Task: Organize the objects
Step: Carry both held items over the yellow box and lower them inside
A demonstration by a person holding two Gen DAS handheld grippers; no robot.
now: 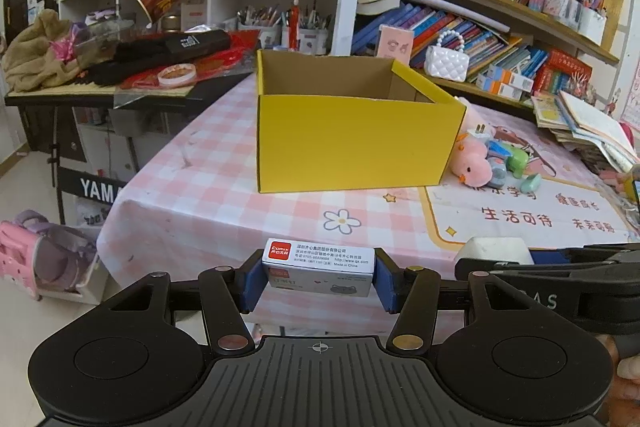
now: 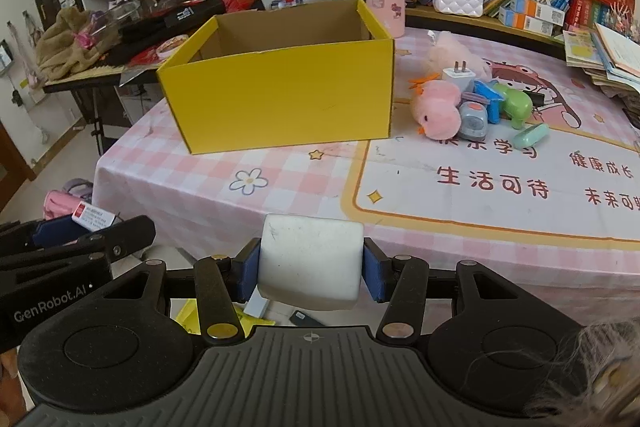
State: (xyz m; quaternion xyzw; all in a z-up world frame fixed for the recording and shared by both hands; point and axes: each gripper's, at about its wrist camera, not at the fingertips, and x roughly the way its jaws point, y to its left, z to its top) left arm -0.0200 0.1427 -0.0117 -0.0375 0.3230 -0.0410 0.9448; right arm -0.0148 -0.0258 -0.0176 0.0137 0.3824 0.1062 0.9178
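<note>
Gripping a glossy rectangular carton [image 1: 319, 265], the left tool [image 1: 319, 279]; the right tool [image 2: 310, 269] pinches a soft white block [image 2: 310, 263].

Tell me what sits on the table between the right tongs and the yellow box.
Nothing: in the right wrist view only bare checked tablecloth with a printed flower lies between the right tongs, shut on a white block, and the yellow box.
</note>
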